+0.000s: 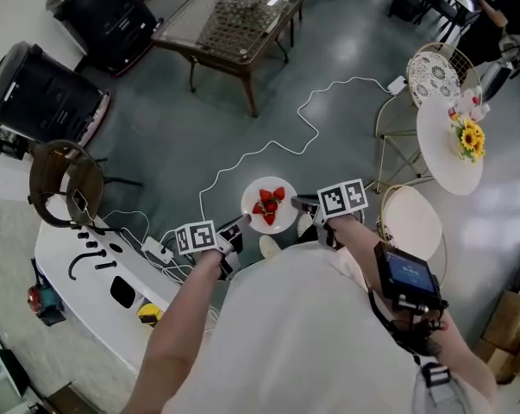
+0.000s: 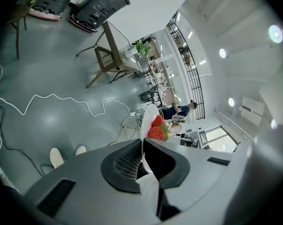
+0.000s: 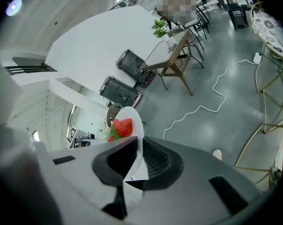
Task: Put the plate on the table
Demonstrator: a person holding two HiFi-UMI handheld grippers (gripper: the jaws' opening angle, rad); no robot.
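Note:
A small white plate point(image 1: 282, 218) carrying strawberries point(image 1: 269, 205) is held level above the grey floor, in front of the person. My left gripper point(image 1: 239, 225) is shut on the plate's left rim and my right gripper point(image 1: 301, 203) is shut on its right rim. In the left gripper view the plate point(image 2: 148, 116) stands edge-on between the jaws of the left gripper point(image 2: 142, 159), with the strawberries point(image 2: 156, 129) just beyond. The right gripper view shows the plate point(image 3: 134, 118) pinched by the right gripper point(image 3: 137, 159), berries point(image 3: 122, 126) on top. A round white table point(image 1: 441, 158) stands to the right.
The round table carries a sunflower bunch point(image 1: 470, 136). A gold-framed chair with a round seat point(image 1: 412, 221) stands near it, and a patterned chair point(image 1: 432, 76) behind. A white cable point(image 1: 268, 145) snakes across the floor. A glass coffee table point(image 1: 229, 15) is farther off; a white counter point(image 1: 87, 283) is at left.

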